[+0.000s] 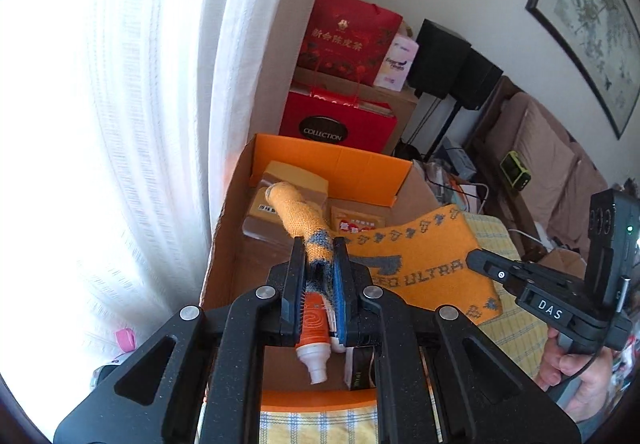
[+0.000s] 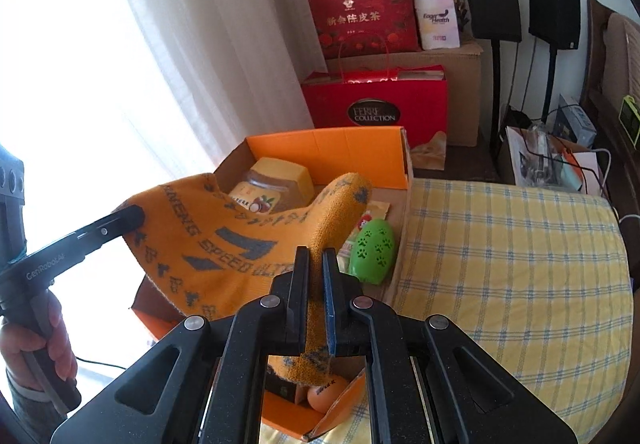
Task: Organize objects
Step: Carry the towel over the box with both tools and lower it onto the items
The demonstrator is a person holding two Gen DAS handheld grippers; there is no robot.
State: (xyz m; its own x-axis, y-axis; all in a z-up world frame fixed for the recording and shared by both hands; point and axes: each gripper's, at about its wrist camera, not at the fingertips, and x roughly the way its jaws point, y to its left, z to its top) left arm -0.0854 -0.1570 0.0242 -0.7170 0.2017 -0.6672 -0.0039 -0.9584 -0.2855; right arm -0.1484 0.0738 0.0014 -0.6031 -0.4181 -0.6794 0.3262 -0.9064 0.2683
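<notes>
A: Where is the orange knit cloth (image 2: 224,240) in relation to the cardboard box (image 2: 352,147)?

B: Right over it. It hangs stretched above the open top, long axis running across the box from one claw to the other. The left gripper (image 1: 318,256) pinches one bunched end, the right gripper (image 2: 316,264) pinches the other. Both sets of jaws are pressed together on the fabric, so neither hand is nearer; they share it.

A: So the coming move turns on what?

B: My judgement: the cloth goes downward from both claws, into the box. It spans the opening, so both ends would have to drop or come together to fit inside the walls.

A: What is already in the box?

B: Counting what shows: one amber jar with a yellow lid (image 2: 276,179) toward the far wall, one green paw-print egg-shaped case (image 2: 374,252) by the side next to the checked tablecloth (image 2: 500,244), one orange ball (image 2: 326,394) at the near corner, one orange tube with a white cap (image 1: 314,340) under the left claw, and a flat red-printed packet (image 1: 356,224). A dark small carton sits near the tube; I can't read it.

A: And grippers?

B: Two, one cloth.
</notes>
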